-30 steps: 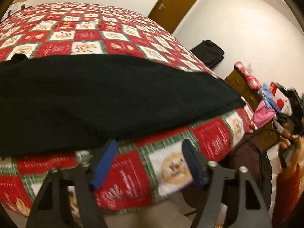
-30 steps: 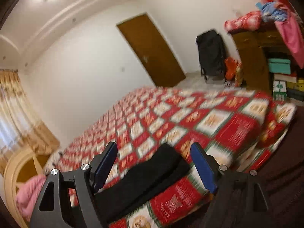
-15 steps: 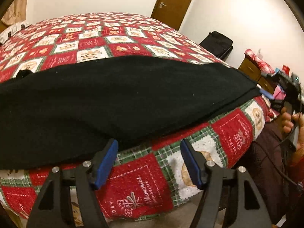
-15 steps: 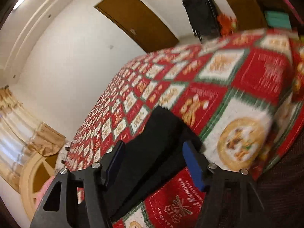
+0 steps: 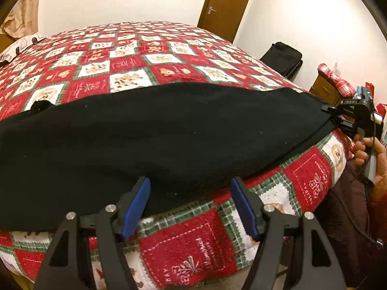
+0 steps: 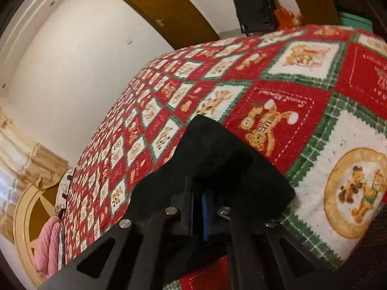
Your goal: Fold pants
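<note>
Pants made of soft black cloth [image 5: 157, 133] lie flat across the red and white checked bed cover [image 5: 145, 55], and they look light and floppy, so an end or edge is the best place to hold. The right gripper [image 6: 203, 207] has just closed on 1 end of the cloth, while the left gripper [image 5: 189, 207] is open over the near edge, holding nothing. The far left end runs out of view, and black hides the folds.

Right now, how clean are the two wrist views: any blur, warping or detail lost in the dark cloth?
Left wrist: sharp, warm light, heavy fisheye bulging the bed, black pants almost textureless. Right wrist: slightly soft, tilted, the quilt smeared toward its right edge; the right gripper merges with the dark cloth.
</note>
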`<state>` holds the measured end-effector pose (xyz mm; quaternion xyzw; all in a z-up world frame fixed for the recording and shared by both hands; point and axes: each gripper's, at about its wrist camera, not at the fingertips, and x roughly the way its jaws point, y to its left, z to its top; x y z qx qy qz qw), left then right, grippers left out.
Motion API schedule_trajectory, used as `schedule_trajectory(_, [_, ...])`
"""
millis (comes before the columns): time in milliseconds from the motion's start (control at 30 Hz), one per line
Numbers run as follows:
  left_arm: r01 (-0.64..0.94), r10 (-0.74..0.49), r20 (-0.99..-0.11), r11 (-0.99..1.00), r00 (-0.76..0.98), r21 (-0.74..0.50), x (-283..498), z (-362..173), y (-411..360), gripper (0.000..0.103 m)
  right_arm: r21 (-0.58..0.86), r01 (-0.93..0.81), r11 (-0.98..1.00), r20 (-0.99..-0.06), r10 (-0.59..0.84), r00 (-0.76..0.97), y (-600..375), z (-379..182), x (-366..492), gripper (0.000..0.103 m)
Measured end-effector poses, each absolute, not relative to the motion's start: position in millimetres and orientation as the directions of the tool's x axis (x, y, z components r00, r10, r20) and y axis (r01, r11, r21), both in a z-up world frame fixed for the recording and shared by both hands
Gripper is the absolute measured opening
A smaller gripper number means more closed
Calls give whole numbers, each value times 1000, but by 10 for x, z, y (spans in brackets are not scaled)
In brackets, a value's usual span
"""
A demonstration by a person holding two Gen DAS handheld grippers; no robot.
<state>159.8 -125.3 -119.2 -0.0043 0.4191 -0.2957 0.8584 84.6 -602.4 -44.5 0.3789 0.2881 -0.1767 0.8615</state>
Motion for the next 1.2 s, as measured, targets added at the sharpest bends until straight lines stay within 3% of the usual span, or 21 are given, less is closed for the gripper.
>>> schedule_trajectory(200, [483,-516,-703,832,489,-274,1684,-1108,-1100,71,575,497,650,-570,-117,813,-5909,-190,410,4])
schedule_trajectory(333, [471,-519,-706,833,481,-291,1767,-1096,-1048,71,583,543,604,-617,-105,780,-6048,-496,286,3])
schedule_trajectory(433, [471,-502,-706,842,500,-264,1781,-1069,-1036,71,654,510,558,-571,-77,817,-6160,-527,236,3])
schedule_trajectory(600, [505,-478,-699,842,532,-192,1782,-996,-1111,72,581,540,609,-589,-144,795,-6132,-339,276,5])
schedule_trajectory(700, [536,-486,-704,826,517,-177,1779,-1026,-1182,75,615,494,614,-544,-122,830,-5967,-253,144,5])
schedule_trajectory(933, [541,-435,-746,832,503,-121,1760,-1205,-1279,76,556,372,743,-546,-10,838,-5214,-280,318,5])
schedule_trajectory(1200, [503,-396,-748,859,532,-97,1824,-1236,-1227,76,417,189,889,-611,120,782,-4483,-365,1104,5])
